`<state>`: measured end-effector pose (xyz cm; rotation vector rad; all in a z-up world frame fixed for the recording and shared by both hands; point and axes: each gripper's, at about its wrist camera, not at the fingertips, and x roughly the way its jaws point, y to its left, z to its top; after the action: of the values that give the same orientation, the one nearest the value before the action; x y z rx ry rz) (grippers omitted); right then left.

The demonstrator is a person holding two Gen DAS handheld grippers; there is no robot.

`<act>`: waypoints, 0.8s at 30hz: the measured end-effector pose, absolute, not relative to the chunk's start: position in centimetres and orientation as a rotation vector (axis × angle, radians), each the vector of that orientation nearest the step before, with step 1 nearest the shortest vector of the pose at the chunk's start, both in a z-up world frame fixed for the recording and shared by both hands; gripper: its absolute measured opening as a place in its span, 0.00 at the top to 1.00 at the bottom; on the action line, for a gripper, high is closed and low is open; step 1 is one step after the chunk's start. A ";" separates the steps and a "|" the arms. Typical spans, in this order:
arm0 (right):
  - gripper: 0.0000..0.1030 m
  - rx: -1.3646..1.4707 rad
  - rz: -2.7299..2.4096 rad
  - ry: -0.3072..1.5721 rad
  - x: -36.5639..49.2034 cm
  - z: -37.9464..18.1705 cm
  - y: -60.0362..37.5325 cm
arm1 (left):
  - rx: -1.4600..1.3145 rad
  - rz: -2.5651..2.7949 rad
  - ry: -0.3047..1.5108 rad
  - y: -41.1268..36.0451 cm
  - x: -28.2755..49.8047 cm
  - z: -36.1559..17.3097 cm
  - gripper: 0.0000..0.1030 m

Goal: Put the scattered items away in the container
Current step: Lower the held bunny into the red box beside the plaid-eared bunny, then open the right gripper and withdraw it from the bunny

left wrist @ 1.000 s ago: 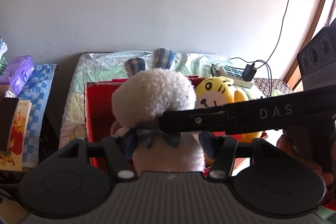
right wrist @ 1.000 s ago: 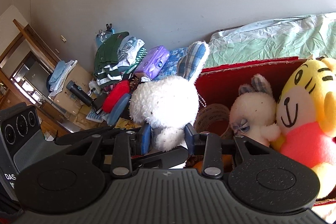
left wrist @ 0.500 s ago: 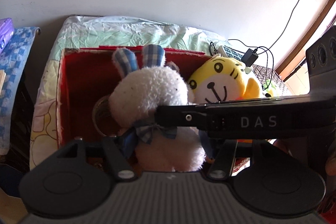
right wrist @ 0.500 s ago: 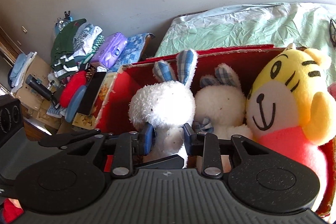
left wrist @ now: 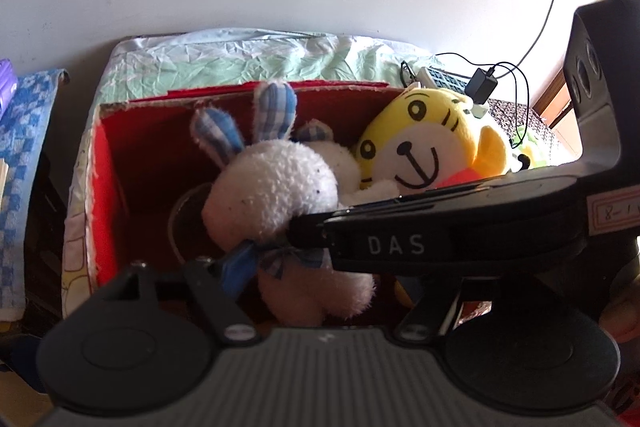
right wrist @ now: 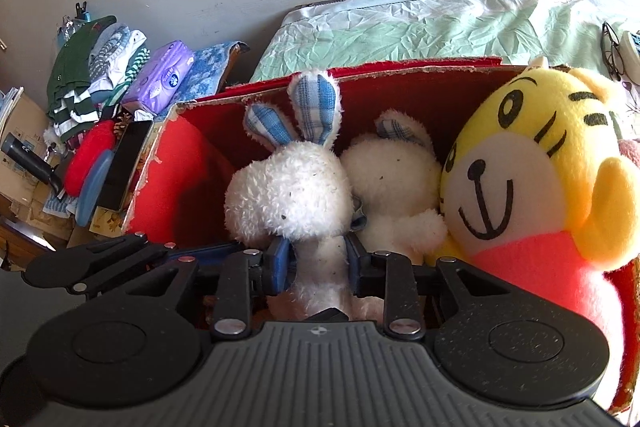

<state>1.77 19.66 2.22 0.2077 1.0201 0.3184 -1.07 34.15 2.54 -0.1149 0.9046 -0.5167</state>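
White plush filled the near view: the right claw (right wrist: 318,263) was clenched on the body of the rabbit (right wrist: 292,195), which hung inside the red box (right wrist: 176,179), while the left claw (left wrist: 320,291) was opening, its blue pad (left wrist: 236,275) beside the rabbit's bow but apparently off it. Let go from here, the rabbit might lodge on the second rabbit (right wrist: 394,183) and the yellow tiger (right wrist: 532,179) crowding the box. Beyond lay a quilt (right wrist: 440,23) and piled clothes (right wrist: 100,67).
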 end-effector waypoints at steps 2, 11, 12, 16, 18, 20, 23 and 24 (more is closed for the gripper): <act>0.70 0.235 0.312 1.030 1.9 2.1 19.3 | -0.133 -0.522 0.928 34.3 -0.7 2.0 0.29; 0.65 0.289 0.315 1.009 0.8 2.6 18.4 | -0.149 -0.505 0.914 35.3 -0.7 2.4 0.26; 0.65 0.304 0.313 1.007 0.7 2.6 18.2 | -0.149 -0.506 0.917 35.4 -0.6 2.5 0.24; 0.63 0.392 0.325 0.980 0.3 3.0 17.0 | -0.094 -0.516 0.912 34.4 -0.1 2.5 0.21; 0.63 0.427 0.323 0.951 -0.2 3.5 16.2 | -0.053 -0.510 0.913 33.6 0.2 2.4 0.20; 0.64 0.450 0.308 0.923 -0.7 3.9 15.4 | -0.051 -0.518 0.933 33.3 0.7 2.1 0.17; 0.64 0.483 0.291 0.894 -1.4 4.3 14.4 | -0.041 -0.543 0.959 32.5 1.2 1.8 0.17; 0.64 0.492 0.289 0.886 -1.6 4.4 14.2 | -0.032 -0.555 0.961 32.1 1.2 1.8 0.16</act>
<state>-1.57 14.15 4.43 0.4922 0.8861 0.2887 1.22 32.13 1.81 -0.0320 0.9608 -0.5551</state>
